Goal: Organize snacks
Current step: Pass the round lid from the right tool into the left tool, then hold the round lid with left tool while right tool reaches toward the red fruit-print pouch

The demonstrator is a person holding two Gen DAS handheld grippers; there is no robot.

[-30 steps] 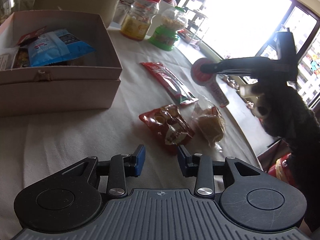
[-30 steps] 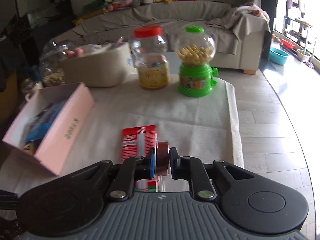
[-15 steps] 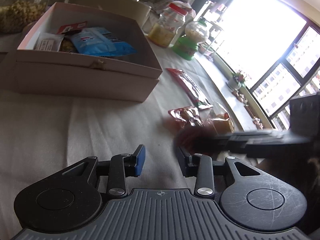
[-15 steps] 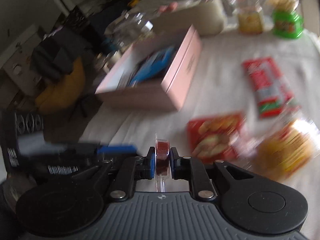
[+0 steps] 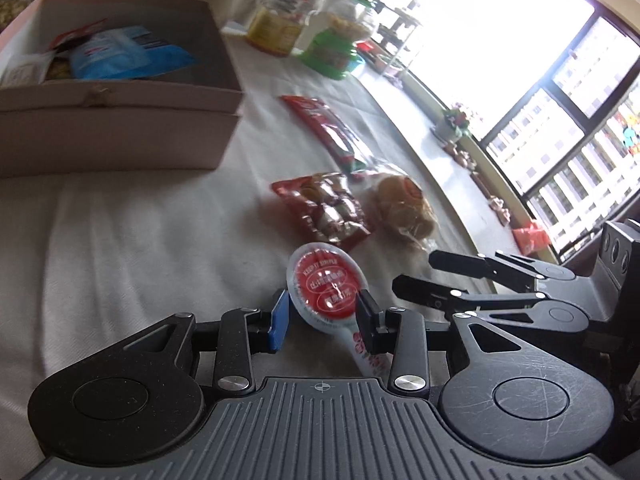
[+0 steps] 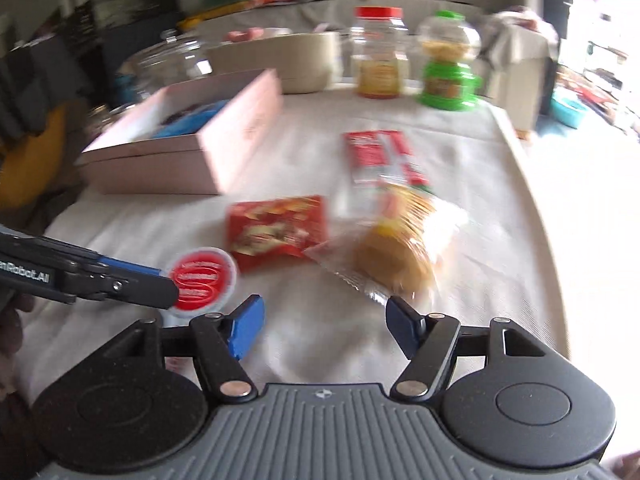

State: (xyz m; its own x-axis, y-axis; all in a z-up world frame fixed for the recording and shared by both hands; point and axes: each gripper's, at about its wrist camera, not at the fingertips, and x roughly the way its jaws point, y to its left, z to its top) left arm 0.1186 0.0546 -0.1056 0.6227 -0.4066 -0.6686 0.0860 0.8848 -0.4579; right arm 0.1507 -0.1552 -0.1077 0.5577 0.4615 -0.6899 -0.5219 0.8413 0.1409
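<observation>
Red-lidded jelly cup [image 5: 323,289] sits upright between the left claw's [image 5: 323,316] pads.

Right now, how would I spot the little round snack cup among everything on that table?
Find the open pink box on the white tablecloth, then come toward the near edge, past the red snack packet. The cup sits between the left hand-held gripper fingers. It alone is round, with a red foil lid.

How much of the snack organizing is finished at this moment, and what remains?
Done: the pink box already holds a blue packet and a few others. In hand: the round red-lidded cup sits between the left gripper's pads; the right gripper is opening with nothing between its fingers. Left on the cloth: the long red packet, the red snack bag and the clear-wrapped cake.
</observation>
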